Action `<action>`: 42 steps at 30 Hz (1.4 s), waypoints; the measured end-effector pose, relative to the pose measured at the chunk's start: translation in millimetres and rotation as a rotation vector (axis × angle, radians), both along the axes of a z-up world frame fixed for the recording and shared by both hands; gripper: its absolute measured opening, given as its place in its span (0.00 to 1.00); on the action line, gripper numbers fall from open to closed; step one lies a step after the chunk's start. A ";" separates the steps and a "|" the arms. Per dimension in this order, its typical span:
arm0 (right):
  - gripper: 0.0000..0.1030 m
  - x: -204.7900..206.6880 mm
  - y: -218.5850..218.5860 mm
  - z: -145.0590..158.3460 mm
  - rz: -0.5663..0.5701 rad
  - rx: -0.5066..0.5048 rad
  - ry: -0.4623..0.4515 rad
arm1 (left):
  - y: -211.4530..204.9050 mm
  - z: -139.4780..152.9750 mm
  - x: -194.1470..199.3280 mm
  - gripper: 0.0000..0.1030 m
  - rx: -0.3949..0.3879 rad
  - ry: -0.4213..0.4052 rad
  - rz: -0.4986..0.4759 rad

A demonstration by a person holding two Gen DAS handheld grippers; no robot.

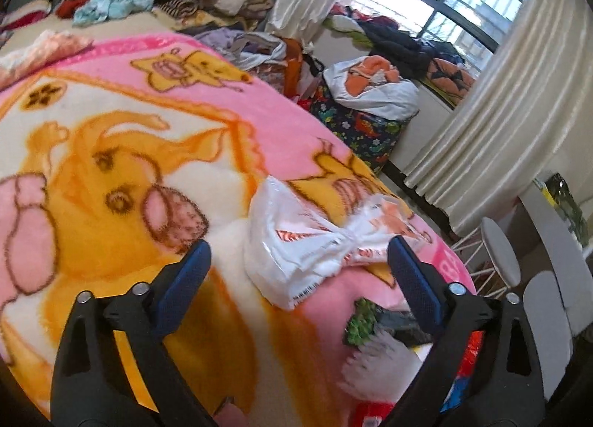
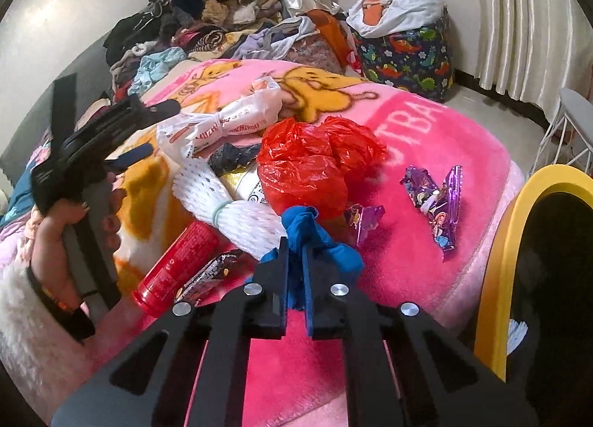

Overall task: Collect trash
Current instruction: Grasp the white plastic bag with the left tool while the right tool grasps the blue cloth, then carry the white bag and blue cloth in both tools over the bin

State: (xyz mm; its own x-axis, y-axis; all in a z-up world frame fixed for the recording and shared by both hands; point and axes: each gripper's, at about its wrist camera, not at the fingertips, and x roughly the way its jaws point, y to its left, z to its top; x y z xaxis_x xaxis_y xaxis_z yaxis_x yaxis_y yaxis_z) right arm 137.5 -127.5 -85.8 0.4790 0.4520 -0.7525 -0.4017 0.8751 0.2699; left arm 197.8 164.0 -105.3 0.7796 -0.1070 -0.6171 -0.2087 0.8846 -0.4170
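Risk of blue bag slipping from clenched right gripper over bin, thin hold; left gripper wide, nothing grasped, near white bag.

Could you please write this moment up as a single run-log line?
task: collect trash | right gripper: shut on blue bag | left gripper: open, nearing white plastic bag | bin: right of blanket

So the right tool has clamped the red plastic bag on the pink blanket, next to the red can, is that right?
Not quite. The right wrist view shows the right tool clamped on a blue crumpled piece, not the red plastic bag, which lies free just beyond it. The pink blanket and the red can nearby are as you said.
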 end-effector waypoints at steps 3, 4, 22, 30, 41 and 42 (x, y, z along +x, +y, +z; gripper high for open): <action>0.05 -2.8 -4.4 0.9 -0.001 0.016 -0.002 | 2.7 -6.1 9.1 0.67 -0.029 0.028 0.007; 0.05 -4.2 -7.3 1.5 -0.004 0.023 -0.004 | 2.6 -7.4 10.8 0.56 -0.039 0.035 0.003; 0.03 -39.8 -24.4 29.1 0.032 0.116 -0.071 | -19.2 58.8 -45.0 0.18 0.039 -0.126 0.027; 0.03 -54.2 -25.4 47.3 0.037 0.129 -0.107 | -29.0 80.9 -65.6 0.18 0.053 -0.158 0.006; 0.03 -67.3 -32.2 61.9 0.035 0.142 -0.144 | -45.5 92.9 -84.4 0.18 0.085 -0.179 -0.022; 0.03 -68.0 -33.1 63.0 0.034 0.144 -0.147 | -46.7 93.5 -85.6 0.18 0.087 -0.180 -0.025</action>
